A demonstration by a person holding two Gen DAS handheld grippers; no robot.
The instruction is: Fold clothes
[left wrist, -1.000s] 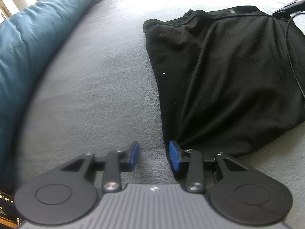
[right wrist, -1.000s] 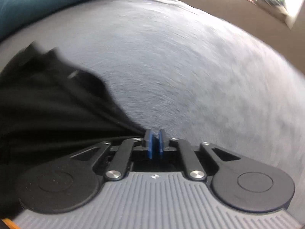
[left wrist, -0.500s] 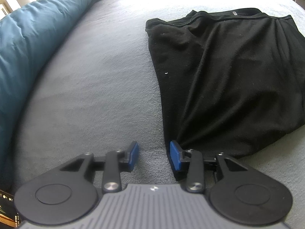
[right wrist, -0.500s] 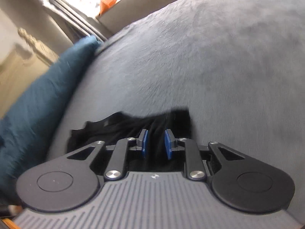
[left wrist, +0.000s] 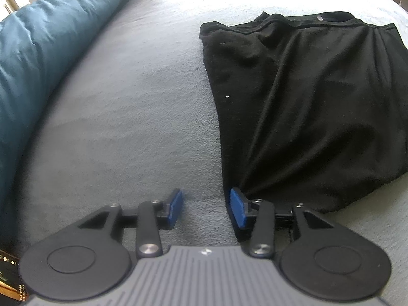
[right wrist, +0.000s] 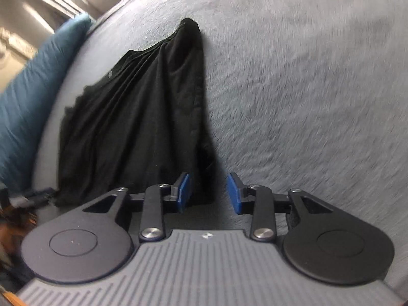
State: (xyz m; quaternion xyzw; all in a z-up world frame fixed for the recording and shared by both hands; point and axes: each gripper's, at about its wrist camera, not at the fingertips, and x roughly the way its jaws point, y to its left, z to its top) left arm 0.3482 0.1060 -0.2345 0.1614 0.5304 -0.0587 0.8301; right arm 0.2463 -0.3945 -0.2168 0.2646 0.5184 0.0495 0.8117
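Note:
A black garment (left wrist: 306,107) lies folded on the grey bed cover (left wrist: 127,132), its near corner bunched beside the right pad (left wrist: 238,210) of my left gripper (left wrist: 206,207). That gripper's jaws are opening, and only bed cover shows between them. In the right wrist view the same garment (right wrist: 132,127) stretches away in long creases. My right gripper (right wrist: 209,193) hangs over its near corner with jaws opening. Black cloth lies between the pads on the left side, and neither pad presses on it.
A long teal pillow (left wrist: 38,58) runs along the left side of the bed, also seen as the teal pillow (right wrist: 23,117) in the right wrist view. Pale furniture (right wrist: 30,25) stands past it. Grey cover spreads to the right of the garment.
My right gripper let go of the black cloth, parted its jaws, rolled and swept along the garment. It left the left wrist view's top right corner. The left gripper stayed, jaws slightly wider.

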